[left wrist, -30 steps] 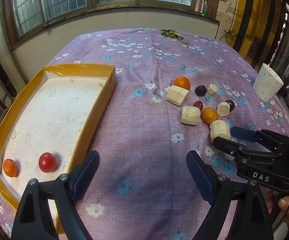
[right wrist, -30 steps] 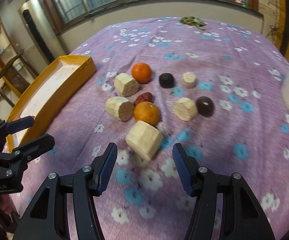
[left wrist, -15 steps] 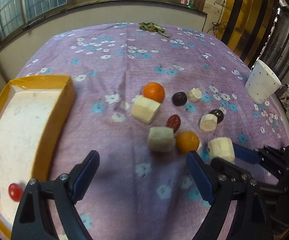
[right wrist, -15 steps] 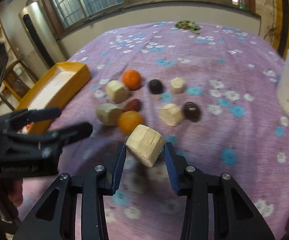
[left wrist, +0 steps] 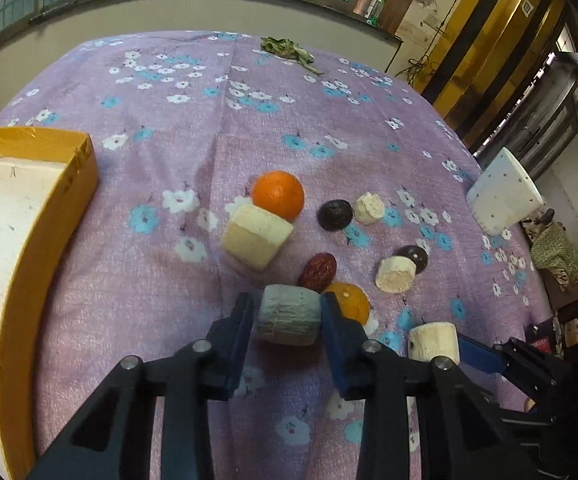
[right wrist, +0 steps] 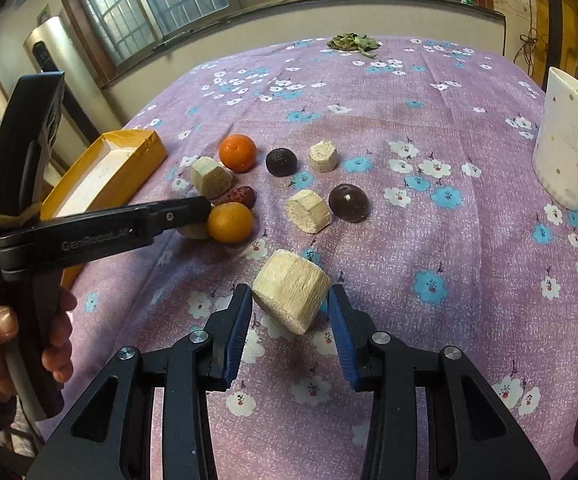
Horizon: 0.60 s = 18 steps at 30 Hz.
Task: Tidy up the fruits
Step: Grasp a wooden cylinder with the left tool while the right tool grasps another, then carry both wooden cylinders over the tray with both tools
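My left claw is closing on a pale, fibrous, cut cane chunk on the purple floral cloth; my right claw is clamping another pale chunk. Both seem light, stiff and rough; I am gripping their sides.

Matt floral cloth; glossy yellow tray; rough fibrous pale chunk; smooth white cup.

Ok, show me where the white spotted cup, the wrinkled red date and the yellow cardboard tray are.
white spotted cup (right wrist: 569, 148), right wrist view, middle of its side wall.
wrinkled red date (left wrist: 317, 270), left wrist view, centre of its skin.
yellow cardboard tray (left wrist: 79, 178), left wrist view, outer corner wall.
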Each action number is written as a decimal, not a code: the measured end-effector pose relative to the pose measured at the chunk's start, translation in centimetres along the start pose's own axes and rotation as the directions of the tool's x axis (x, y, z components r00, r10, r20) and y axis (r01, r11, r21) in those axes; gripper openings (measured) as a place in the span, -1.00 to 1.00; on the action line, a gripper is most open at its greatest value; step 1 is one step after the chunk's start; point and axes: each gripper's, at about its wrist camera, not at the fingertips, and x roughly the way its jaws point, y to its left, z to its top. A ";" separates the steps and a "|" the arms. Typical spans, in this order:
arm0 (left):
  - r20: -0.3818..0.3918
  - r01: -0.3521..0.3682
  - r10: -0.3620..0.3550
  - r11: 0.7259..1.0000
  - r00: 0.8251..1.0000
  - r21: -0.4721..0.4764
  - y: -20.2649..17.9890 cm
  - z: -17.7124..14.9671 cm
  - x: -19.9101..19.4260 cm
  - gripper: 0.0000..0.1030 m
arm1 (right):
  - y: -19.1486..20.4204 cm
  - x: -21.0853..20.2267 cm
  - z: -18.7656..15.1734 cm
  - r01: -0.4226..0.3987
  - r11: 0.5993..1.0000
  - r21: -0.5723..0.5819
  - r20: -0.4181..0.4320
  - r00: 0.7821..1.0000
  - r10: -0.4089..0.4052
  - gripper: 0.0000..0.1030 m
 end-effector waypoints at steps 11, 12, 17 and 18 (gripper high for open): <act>0.007 -0.068 0.068 0.988 0.998 0.137 -0.3 -1.1 0.5 -0.01 | -1.4 -1.3 -1.1 0.062 0.998 0.018 0.001 0.998 -0.062 -0.26; 0.007 -0.063 0.062 0.988 0.998 0.138 -0.1 -1.1 0.6 -0.05 | -1.5 -1.2 -1.2 0.063 0.998 0.024 -0.002 0.998 -0.063 -0.26; 0.029 -0.076 0.071 0.977 0.997 0.198 -0.9 -1.7 0.6 -0.35 | -1.6 -1.4 -1.3 0.065 0.997 0.031 0.007 0.998 -0.065 -0.26; 0.030 -0.076 0.072 0.980 0.997 0.185 -0.9 -1.7 0.5 -0.36 | -1.5 -1.3 -1.3 0.070 0.997 0.028 0.008 0.997 -0.070 -0.26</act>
